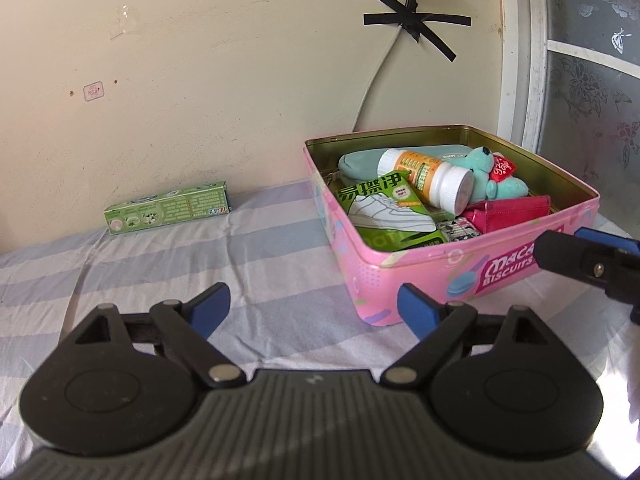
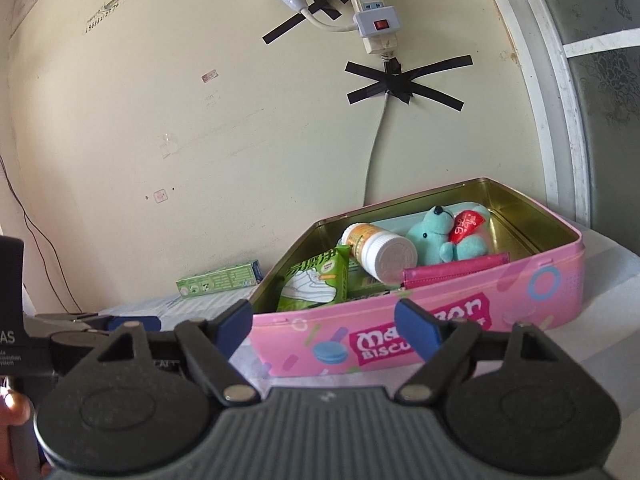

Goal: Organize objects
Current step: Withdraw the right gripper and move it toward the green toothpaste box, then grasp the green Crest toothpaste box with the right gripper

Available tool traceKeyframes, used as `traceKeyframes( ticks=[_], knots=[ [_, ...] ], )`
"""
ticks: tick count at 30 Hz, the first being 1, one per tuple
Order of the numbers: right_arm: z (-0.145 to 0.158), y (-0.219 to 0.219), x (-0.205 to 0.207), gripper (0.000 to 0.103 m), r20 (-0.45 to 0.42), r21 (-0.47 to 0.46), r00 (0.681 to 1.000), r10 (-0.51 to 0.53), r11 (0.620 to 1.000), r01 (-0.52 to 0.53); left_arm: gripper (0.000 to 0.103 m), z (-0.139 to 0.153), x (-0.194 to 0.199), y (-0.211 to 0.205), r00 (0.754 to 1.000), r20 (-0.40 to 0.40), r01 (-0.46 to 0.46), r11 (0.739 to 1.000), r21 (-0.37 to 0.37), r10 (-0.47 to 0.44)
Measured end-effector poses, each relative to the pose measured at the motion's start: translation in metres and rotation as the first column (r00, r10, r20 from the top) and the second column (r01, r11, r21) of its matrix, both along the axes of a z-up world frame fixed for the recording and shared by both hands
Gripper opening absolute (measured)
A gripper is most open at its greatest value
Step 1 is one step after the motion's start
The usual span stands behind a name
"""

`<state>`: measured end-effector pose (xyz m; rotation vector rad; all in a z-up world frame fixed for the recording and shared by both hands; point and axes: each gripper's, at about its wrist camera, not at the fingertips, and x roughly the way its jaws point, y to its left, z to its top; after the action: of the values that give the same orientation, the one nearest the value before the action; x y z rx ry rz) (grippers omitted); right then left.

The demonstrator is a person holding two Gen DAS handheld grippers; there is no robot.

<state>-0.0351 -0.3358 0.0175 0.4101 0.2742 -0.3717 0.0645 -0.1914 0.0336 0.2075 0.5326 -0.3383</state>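
Standing spread and empty, the left gripper (image 1: 314, 310) is hovering over the striped sheet (image 1: 160, 272); the right gripper (image 2: 324, 326) is likewise released. The pink tin (image 1: 440, 276), filled, is lying ahead of both; the green box (image 1: 168, 208) is sitting apart by the wall.

Pink tin (image 1: 420, 276) with pastel shapes and gold inside, teal bear (image 1: 486, 174), orange-and-white bottle (image 1: 426, 178), magenta pouch (image 1: 508, 216), green box (image 1: 168, 208), blue-and-white striped sheet (image 1: 200, 264), black tape (image 1: 416, 24)
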Motion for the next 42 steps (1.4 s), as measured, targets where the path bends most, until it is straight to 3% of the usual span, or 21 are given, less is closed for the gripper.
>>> traceKeyframes(
  ticks=[25, 36, 42],
  knots=[
    [0.018, 0.080, 0.076, 0.085, -0.092, -0.154, 0.982, 0.165, 0.972, -0.178, 0.096, -0.014, 0.033, 0.108, 0.976, 0.006, -0.217, 0.976, -0.022, 0.217],
    [0.024, 0.110, 0.133, 0.085, -0.171, -0.244, 0.951, 0.259, 0.924, -0.296, 0.096, -0.022, 0.062, 0.157, 0.946, -0.005, -0.324, 0.946, -0.028, 0.324],
    [0.030, 0.122, 0.180, 0.083, -0.269, -0.309, 0.911, 0.314, 0.867, -0.390, 0.096, -0.029, 0.073, 0.178, 0.922, -0.055, -0.386, 0.920, -0.068, 0.383]
  ],
)
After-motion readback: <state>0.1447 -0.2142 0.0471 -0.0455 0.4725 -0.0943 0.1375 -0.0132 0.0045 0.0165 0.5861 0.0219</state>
